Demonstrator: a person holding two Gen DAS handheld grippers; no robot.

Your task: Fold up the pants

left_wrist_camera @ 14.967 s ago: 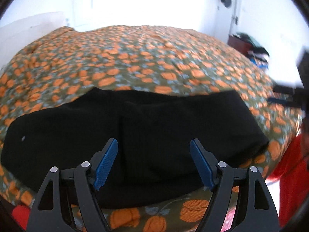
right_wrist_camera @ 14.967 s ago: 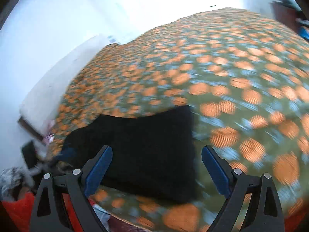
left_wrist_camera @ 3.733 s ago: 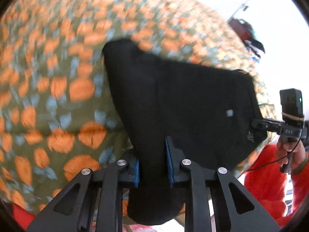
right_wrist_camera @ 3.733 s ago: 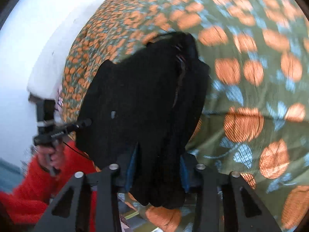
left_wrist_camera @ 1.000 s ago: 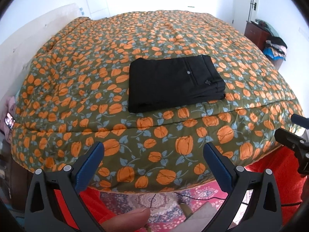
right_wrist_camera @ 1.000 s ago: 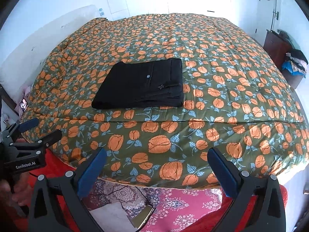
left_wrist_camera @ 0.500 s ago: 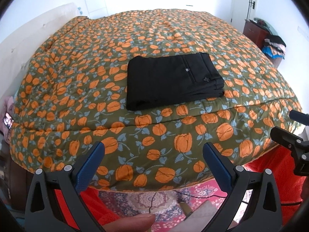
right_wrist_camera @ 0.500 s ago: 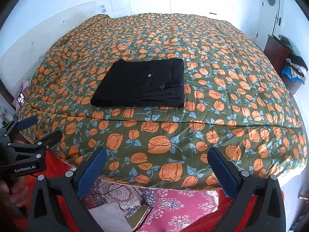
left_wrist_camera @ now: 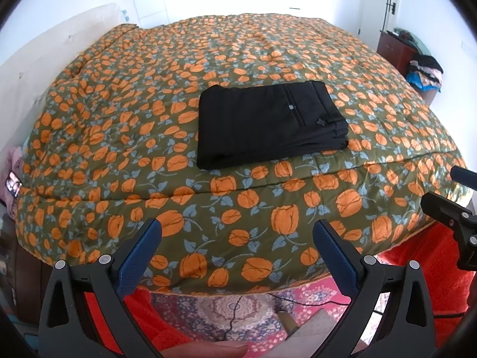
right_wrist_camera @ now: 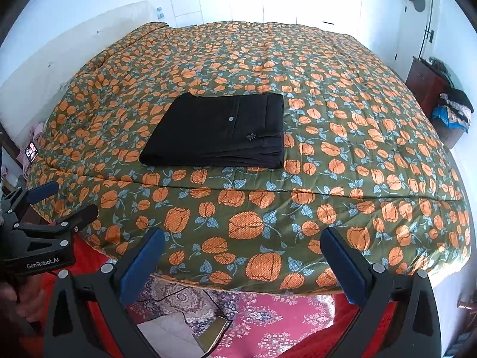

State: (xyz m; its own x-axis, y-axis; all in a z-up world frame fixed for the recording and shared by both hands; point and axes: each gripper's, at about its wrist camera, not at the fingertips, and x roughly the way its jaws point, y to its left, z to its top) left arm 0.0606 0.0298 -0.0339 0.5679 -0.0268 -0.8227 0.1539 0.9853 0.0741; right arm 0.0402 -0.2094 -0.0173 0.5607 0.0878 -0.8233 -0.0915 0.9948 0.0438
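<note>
Ok so the pants (left_wrist_camera: 269,123) are sitting folded in a neat black rectangle on the bedspread (left_wrist_camera: 119,113), near the front edge, roughly mid-bed. Both my tools are off the fabric and well back from the bed: left gripper (left_wrist_camera: 237,249) has its jaws wide apart w/ nothing in them, right gripper (right_wrist_camera: 243,258) same, spread and empty. Looks done imo, folds stacked w/ the layered edges showing on the front-right side. Only risks I can see from here: stack sits close to where the cover drops off, so bumping the bed could slide it over, or if I go back in for a tidy-up I'd prob snag the top layer and undo the fold. There's also a cable on the rug (right_wrist_camera: 262,322) below me, easy to catch.
</note>
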